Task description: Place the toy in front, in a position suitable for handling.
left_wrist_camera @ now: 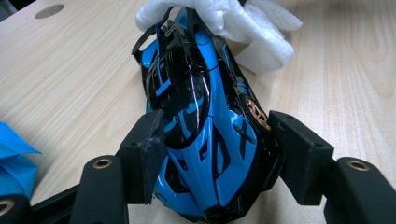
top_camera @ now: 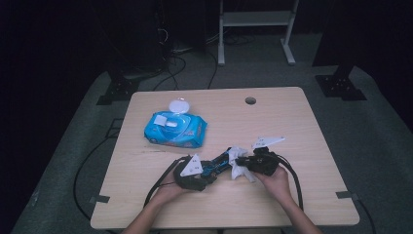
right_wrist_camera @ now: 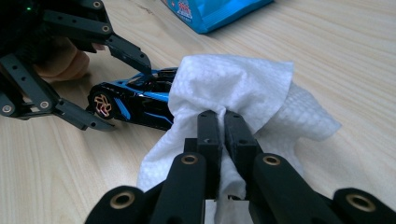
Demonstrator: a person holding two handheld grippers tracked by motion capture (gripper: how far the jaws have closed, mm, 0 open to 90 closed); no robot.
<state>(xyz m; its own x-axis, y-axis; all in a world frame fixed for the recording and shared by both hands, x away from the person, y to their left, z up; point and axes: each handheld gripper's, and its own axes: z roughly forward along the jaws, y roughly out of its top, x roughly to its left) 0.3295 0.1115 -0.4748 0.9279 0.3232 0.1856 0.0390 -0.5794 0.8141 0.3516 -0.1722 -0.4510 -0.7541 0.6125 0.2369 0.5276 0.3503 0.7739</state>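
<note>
Tongs [right_wrist_camera: 217, 123] pinch wipe [right_wrist_camera: 233, 84]; car [left_wrist_camera: 201, 140] markings unreadable.

Lab or recording studio: lone wooden table [top_camera: 302, 146] on grey carpet [top_camera: 380, 146], dark surroundings, black stand bases [top_camera: 339, 87], loose floor cables [top_camera: 180, 63], white frame [top_camera: 255, 29].

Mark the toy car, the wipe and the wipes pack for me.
toy car [left_wrist_camera: 201, 135]: left gripper view, on its blue roof.
wipe [right_wrist_camera: 233, 86]: right gripper view, on its upper fold.
wipes pack [top_camera: 187, 131]: high view, on its blue wrapper.
</note>
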